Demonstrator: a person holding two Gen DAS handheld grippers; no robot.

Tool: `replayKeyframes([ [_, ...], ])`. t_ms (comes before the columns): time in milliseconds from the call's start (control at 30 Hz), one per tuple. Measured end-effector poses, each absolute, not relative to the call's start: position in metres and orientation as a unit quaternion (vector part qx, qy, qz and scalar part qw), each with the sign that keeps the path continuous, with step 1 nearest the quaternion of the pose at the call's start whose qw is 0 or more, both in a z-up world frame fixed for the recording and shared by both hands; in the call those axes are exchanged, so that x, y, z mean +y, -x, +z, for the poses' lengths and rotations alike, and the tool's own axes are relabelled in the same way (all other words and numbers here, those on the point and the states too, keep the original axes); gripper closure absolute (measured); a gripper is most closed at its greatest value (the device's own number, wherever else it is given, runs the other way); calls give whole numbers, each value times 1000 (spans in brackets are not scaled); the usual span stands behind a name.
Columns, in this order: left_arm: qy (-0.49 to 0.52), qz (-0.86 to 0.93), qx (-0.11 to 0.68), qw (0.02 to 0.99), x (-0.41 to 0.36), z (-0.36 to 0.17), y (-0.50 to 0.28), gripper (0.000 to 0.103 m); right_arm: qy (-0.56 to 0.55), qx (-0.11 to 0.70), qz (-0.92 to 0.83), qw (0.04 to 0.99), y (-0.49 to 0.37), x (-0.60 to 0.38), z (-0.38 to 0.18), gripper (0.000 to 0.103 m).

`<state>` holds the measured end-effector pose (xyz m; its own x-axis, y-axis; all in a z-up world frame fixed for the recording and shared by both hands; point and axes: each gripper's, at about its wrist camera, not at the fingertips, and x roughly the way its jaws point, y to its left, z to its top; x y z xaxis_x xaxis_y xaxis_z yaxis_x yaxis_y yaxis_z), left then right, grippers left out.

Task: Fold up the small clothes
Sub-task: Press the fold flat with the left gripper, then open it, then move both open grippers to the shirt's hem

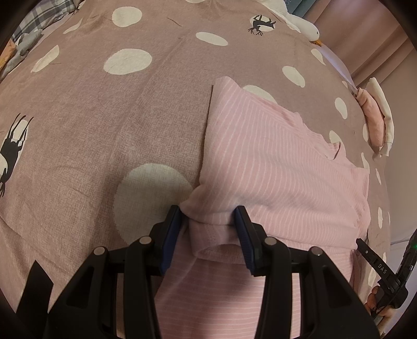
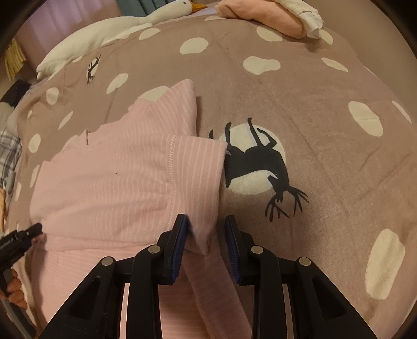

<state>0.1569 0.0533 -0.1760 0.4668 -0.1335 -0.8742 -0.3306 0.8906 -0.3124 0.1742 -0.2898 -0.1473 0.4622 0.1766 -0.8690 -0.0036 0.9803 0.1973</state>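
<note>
In the left wrist view, a plaid cloth [image 1: 44, 18] is cut off by the lens rim at 10 o'clock, beside a small grey heap that is hard to make out. A mauve bedspread [image 1: 104, 125] with cream spots and black deer silhouettes fills the frame. The left gripper [image 1: 209, 221] is seen at 6 o'clock with its jaws spread; a thick folded edge of the pink striped garment [image 1: 273, 161] lies between them, but firm contact with the blue pads cannot be made out. The garment stretches from 6 o'clock toward 2 o'clock, its lower part hidden behind the black finger frames. A white goose toy [image 1: 305, 26] is clipped at 1 o'clock, and a folded pink and cream pile [image 1: 375, 117] is squeezed against the rim at 3 o'clock. At 4 o'clock only the tip of the other tool is visible.

In the right wrist view, the left tool's black tip and part of a hand are cut off at 8 o'clock. The garment [image 2: 117, 182] lies from 9 o'clock to the centre, a sleeve hem folded over it. The right gripper [image 2: 206, 221] is at 6 o'clock, jaws apart, with a hanging strip of pink fabric between them, just beside the left pad. A deer print [image 2: 255, 161] is partly covered by the sleeve edge.
</note>
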Motion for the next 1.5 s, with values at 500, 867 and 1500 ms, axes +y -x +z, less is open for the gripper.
replayKeyframes([
  [500,230,58,510,827,54,-176,-155,59,-81,513,46,853,-174,-288,-147,75],
  [867,217,46,514,828,46,-166,-132,51,-92,507,39,856,-171,-290,-144,75],
  [1500,199,-17,472,859,47,-124,14,7,-115,402,124,900,-20,-330,-69,25],
])
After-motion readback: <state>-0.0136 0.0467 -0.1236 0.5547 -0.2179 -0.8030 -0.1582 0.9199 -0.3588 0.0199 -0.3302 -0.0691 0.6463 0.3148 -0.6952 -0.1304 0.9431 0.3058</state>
